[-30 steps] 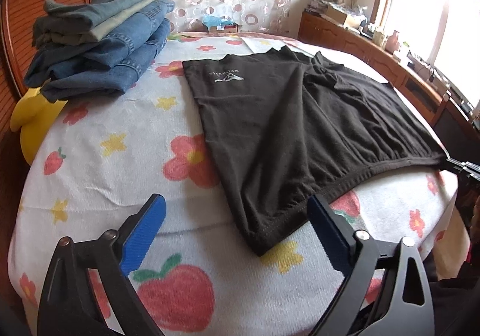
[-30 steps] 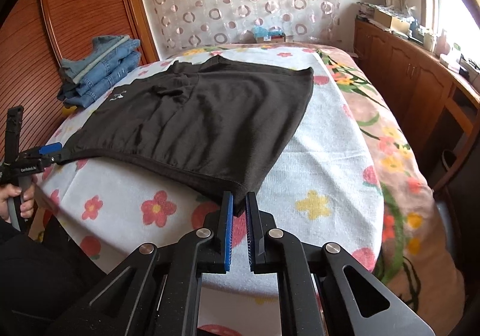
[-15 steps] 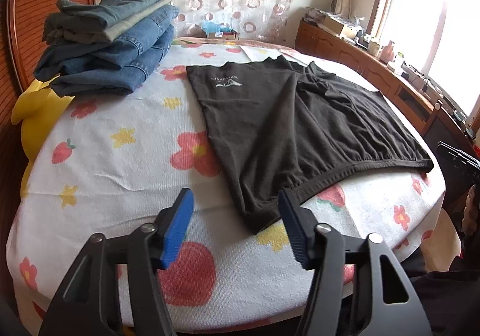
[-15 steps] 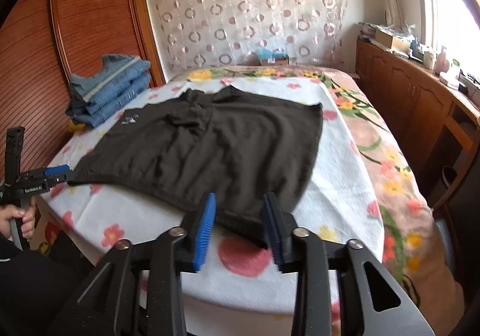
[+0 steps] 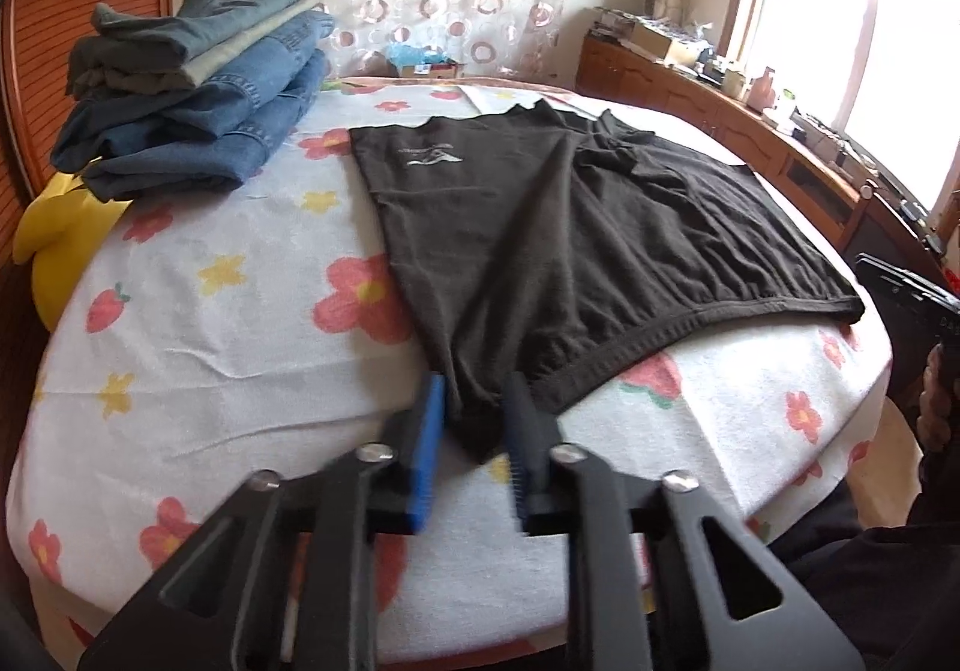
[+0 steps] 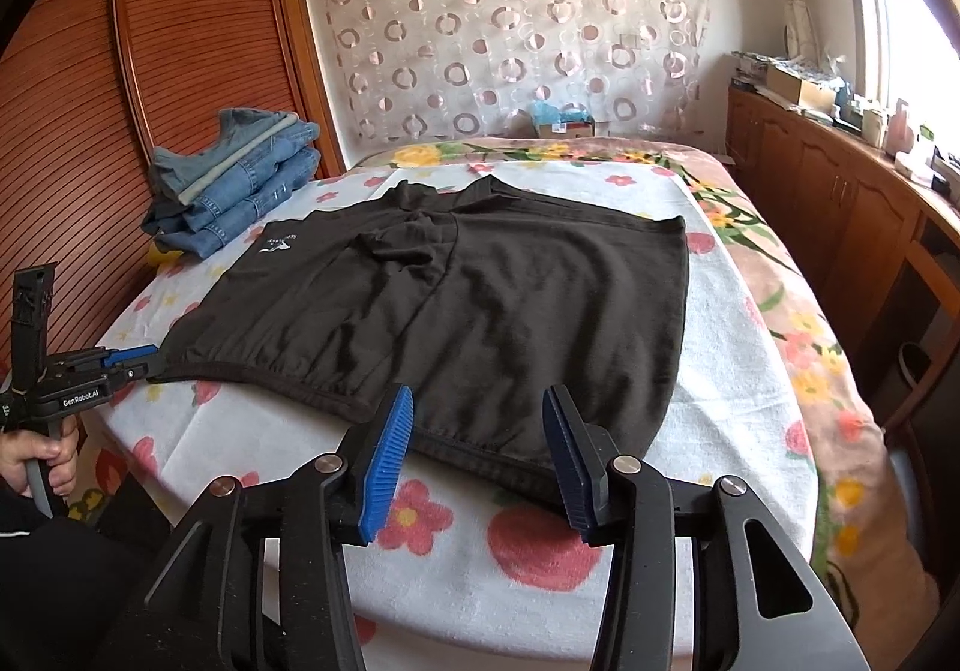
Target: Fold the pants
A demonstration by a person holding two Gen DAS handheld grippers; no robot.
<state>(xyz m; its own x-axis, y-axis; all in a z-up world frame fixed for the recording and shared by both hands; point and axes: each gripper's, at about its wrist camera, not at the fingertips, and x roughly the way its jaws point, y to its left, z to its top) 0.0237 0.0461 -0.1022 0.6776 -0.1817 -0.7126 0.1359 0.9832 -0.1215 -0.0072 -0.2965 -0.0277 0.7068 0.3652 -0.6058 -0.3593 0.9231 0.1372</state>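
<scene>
Left gripper (image 5: pixel 474 425) pinches the near waistband corner of the black shorts (image 5: pixel 576 227), spread flat on the flowered bed cover (image 5: pixel 210 323). Right gripper (image 6: pixel 477 443) hovers spread wide above the other waistband end; bite deep, catching both layers, before lifting.

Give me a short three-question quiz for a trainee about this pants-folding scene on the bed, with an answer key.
1. True or false: the right gripper is open, its jaws wide apart above the waistband of the black fabric shorts.
2. Which part of the shorts lies between the blue pads of the left gripper: A) the printed white logo, B) the near waistband corner, C) a far leg hem?
3. Fill in: the stack of folded blue denim jeans sits at the bed's far ____ side, seen from the left wrist camera.

Key: 1 true; 2 B; 3 left.
</scene>
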